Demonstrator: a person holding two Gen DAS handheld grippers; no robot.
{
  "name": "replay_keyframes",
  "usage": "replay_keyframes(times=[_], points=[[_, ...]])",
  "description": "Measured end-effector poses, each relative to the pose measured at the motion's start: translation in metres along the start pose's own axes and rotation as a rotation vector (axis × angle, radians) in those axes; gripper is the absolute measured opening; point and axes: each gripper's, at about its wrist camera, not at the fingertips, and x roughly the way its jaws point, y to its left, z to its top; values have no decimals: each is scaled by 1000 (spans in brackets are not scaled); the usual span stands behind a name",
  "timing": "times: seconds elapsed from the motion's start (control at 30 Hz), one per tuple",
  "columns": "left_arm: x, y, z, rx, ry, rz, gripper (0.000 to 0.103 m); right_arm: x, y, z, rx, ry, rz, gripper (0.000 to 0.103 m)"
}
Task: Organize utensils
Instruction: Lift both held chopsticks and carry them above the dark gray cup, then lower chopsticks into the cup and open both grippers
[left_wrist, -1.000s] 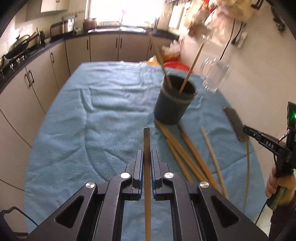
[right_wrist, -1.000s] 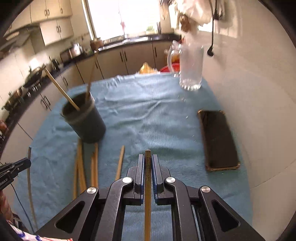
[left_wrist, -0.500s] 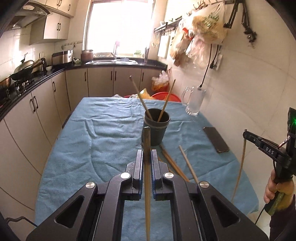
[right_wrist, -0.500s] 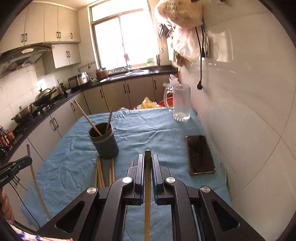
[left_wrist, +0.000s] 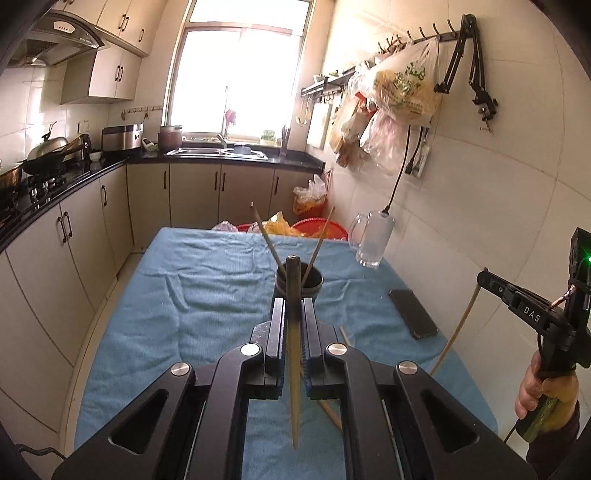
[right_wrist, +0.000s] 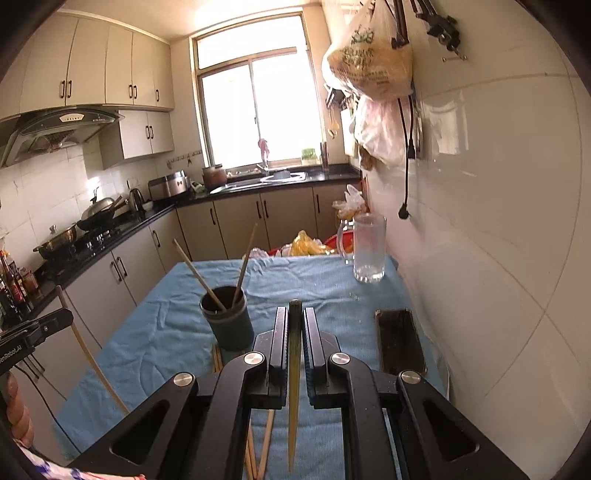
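Observation:
A dark round holder (left_wrist: 300, 283) (right_wrist: 229, 319) stands mid-table on the blue cloth with two chopsticks (right_wrist: 242, 266) leaning in it. My left gripper (left_wrist: 294, 306) is shut on a wooden chopstick (left_wrist: 294, 354), held high above the table. My right gripper (right_wrist: 294, 317) is shut on another chopstick (right_wrist: 294, 376), also raised. Each gripper shows in the other's view, with its chopstick hanging down: the right one (left_wrist: 509, 295), the left one (right_wrist: 40, 328). Several loose chopsticks (right_wrist: 258, 443) lie on the cloth in front of the holder.
A black phone (right_wrist: 399, 341) lies on the cloth near the right wall. A glass mug (right_wrist: 367, 249) stands at the far right corner. Kitchen cabinets run along the left, red basins (left_wrist: 317, 227) beyond the table. Bags hang on the wall at right.
Both grippers have risen and tilted up with their chopsticks; the table and holder now look farther and lower, and more of the kitchen is in view.

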Motion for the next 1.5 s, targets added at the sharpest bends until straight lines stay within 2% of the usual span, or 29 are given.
replay_keyframes(times=[0.17, 0.4, 0.6, 0.83, 1.03, 1.23, 1.4, 1.5], points=[[7, -3, 28, 7, -39, 6, 7, 9, 5, 30, -10, -31, 10, 7], [34, -8, 83, 7, -69, 28, 7, 28, 26, 78, -32, -78, 59, 7], [71, -14, 130, 5, -103, 70, 7, 61, 53, 120, -27, -117, 107, 7], [121, -14, 161, -12, -103, 83, 7, 117, 71, 149, 11, -134, 126, 7], [173, -4, 158, -34, -52, 66, 7, 174, 72, 142, 29, -78, 110, 8], [227, 8, 132, -51, 67, 56, 7, 219, 64, 112, 51, 28, 122, 8], [246, 17, 120, -69, 123, 48, 7, 247, 54, 99, 86, 94, 141, 8], [246, 18, 120, -67, 124, 55, 7, 255, 49, 96, 109, 110, 152, 8]])
